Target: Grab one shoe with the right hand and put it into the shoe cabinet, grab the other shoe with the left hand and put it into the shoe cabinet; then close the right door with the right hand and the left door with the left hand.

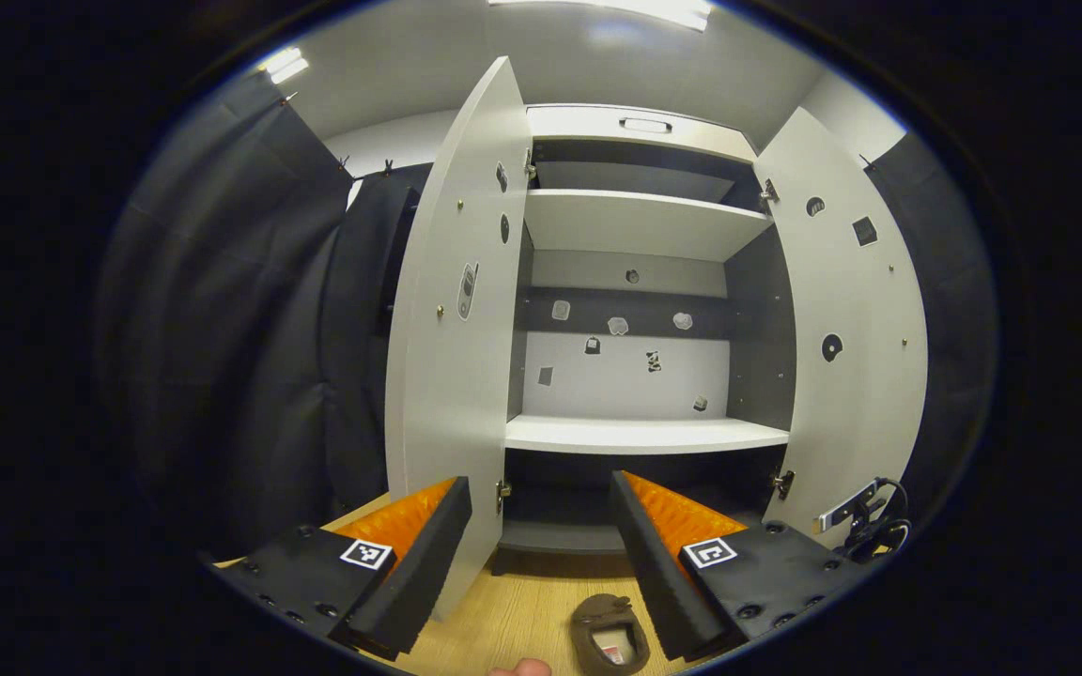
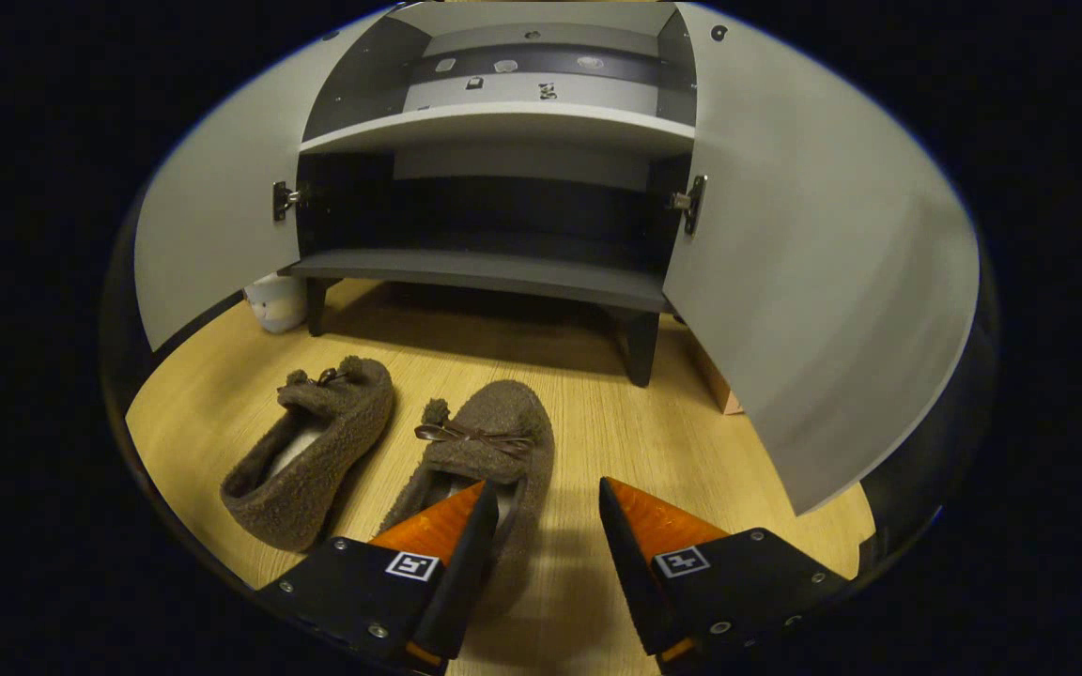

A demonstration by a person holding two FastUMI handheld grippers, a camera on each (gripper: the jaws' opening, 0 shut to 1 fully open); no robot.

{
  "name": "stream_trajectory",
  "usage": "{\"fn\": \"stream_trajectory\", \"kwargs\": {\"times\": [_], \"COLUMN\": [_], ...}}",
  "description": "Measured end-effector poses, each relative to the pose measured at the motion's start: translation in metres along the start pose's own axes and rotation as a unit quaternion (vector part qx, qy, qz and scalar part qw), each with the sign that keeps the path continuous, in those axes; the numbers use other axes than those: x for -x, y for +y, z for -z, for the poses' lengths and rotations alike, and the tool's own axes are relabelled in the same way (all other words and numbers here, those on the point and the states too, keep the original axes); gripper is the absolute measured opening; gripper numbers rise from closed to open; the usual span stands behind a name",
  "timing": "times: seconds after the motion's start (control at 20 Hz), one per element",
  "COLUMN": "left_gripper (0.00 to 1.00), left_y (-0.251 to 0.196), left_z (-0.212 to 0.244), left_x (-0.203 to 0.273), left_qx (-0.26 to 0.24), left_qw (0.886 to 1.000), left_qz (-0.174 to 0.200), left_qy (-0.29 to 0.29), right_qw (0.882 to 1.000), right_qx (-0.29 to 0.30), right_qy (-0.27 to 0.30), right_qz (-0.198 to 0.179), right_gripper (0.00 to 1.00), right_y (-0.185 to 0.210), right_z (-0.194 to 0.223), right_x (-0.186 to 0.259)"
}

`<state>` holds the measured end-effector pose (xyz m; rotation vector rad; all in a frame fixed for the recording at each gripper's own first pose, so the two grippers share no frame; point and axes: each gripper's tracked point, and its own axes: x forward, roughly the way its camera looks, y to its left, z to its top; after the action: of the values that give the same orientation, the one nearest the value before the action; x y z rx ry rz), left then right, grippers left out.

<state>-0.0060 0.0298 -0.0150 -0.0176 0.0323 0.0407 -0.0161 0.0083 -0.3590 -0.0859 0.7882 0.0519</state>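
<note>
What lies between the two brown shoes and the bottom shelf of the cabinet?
In the right gripper view, only bare wooden floor lies between the two shoes and the cabinet's bottom shelf. Both doors stand open.

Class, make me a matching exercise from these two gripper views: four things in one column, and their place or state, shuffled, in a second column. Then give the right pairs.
Things
1. right gripper
2. shoe with the bow
3. other shoe
4. cabinet doors

Place or state
A. swung wide open
B. lying on the wooden floor, farthest from the right door
C. open, just above a shoe's heel end
D. on the floor, partly under an orange finger

Pairs: 1-C, 2-D, 3-B, 4-A
</note>
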Motion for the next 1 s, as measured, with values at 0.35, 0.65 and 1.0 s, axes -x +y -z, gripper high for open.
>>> {"fn": "stream_trajectory", "kwargs": {"times": [0.35,0.65,1.0], "left_gripper": [0.97,0.97,0.97], "left_y": [0.007,0.014,0.009], "left_z": [-0.001,-0.002,-0.001], "left_x": [0.001,0.004,0.002], "left_qx": [-0.002,-0.005,-0.005], "left_qw": [1.0,1.0,1.0], "left_qz": [-0.005,-0.012,-0.001], "left_qy": [-0.002,-0.005,-0.007], "right_qw": [0.999,0.999,0.999], "right_qx": [0.031,0.028,0.029], "right_qy": [0.025,0.023,-0.017], "right_qz": [0.004,0.004,0.013], "right_gripper": [0.54,0.18,0.06], "right_y": [0.003,0.005,-0.003], "right_z": [0.004,0.007,-0.014], "right_x": [-0.045,-0.069,-0.04]}}
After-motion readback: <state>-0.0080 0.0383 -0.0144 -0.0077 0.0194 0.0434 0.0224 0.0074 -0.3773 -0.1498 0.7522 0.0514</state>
